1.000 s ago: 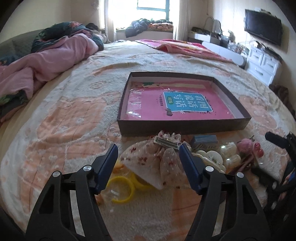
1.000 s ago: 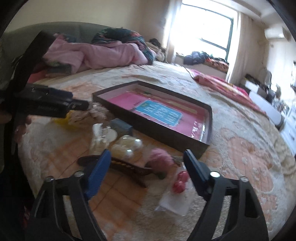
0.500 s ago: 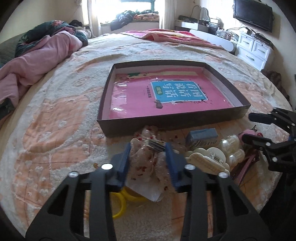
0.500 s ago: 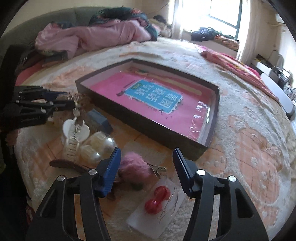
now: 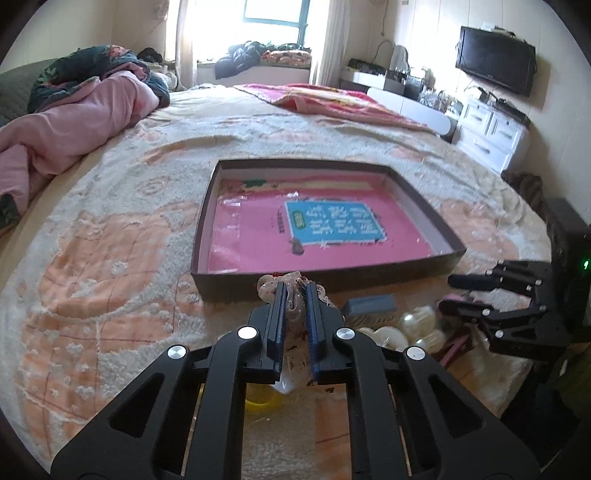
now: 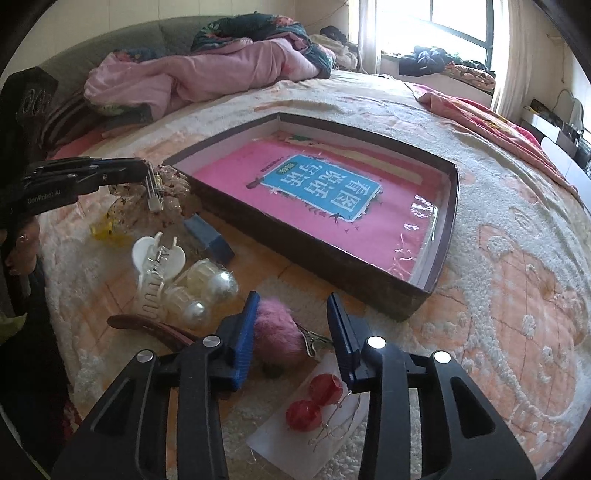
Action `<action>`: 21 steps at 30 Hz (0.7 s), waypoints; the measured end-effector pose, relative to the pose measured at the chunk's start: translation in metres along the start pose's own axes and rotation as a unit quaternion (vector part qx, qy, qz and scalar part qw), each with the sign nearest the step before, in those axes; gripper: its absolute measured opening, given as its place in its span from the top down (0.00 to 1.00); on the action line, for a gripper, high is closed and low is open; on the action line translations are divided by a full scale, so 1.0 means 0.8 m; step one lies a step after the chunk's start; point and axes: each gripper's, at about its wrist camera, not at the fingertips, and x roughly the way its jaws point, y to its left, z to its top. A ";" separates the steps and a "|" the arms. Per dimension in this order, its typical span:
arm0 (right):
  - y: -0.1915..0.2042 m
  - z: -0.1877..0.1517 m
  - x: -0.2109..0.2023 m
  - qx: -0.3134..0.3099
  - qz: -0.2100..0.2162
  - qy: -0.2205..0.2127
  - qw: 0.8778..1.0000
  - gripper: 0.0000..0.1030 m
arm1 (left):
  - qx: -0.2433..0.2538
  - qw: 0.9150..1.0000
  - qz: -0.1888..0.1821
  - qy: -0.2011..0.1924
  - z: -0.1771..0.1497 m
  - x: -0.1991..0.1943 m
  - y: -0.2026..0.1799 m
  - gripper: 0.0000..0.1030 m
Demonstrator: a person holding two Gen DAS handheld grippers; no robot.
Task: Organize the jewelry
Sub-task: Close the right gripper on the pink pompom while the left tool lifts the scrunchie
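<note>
Across the bed lies a cream and peach patterned blanket (image 5: 110, 258), with a rumpled pink quilt (image 6: 192, 77) heaped toward the headboard side and a bright window (image 5: 273, 18) beyond the far edge. A wall television (image 5: 495, 59) hangs above white drawers (image 5: 491, 133). Near the blanket's near edge sits a shallow dark tray (image 5: 424, 206) lined with a pink sheet. Just before its front wall, the left gripper (image 5: 294, 295) is clamped tight on a sheer speckled pouch (image 6: 166, 188). Beside it lie a white claw clip (image 6: 157, 258), pearl clips (image 6: 210, 291) and a small blue box (image 6: 210, 240). The right gripper (image 6: 291, 321) is closing around a pink fluffy clip (image 6: 277, 332); its left pad touches the fur while the right stands clear. Red earrings (image 6: 314, 398) rest on a card below.
</note>
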 end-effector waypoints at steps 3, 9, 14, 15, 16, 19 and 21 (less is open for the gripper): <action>-0.004 0.000 -0.007 0.010 0.008 -0.011 1.000 0.92 | -0.008 1.000 -0.012 -0.009 0.006 -0.007 0.001 0.95; 0.000 0.000 -0.011 -0.001 0.007 -0.018 1.000 0.96 | -0.012 1.000 -0.013 -0.019 0.022 -0.010 0.001 0.96; -0.005 0.003 -0.026 0.009 0.005 -0.038 0.999 0.99 | -0.009 0.999 -0.010 -0.038 0.038 -0.016 -0.002 0.96; -0.007 0.005 -0.031 0.012 0.005 -0.044 0.999 0.99 | -0.012 0.999 -0.012 -0.042 0.043 -0.017 -0.001 0.96; -0.008 0.007 -0.033 0.013 0.005 -0.047 0.999 0.99 | -0.013 0.999 -0.015 -0.046 0.048 -0.018 -0.001 0.96; -0.012 0.013 -0.045 0.018 0.005 -0.063 0.998 0.99 | -0.016 0.998 -0.015 -0.057 0.059 -0.019 0.001 0.96; -0.016 0.020 -0.051 0.024 0.003 -0.074 0.997 0.99 | -0.018 0.998 -0.012 -0.062 0.066 -0.015 0.003 0.96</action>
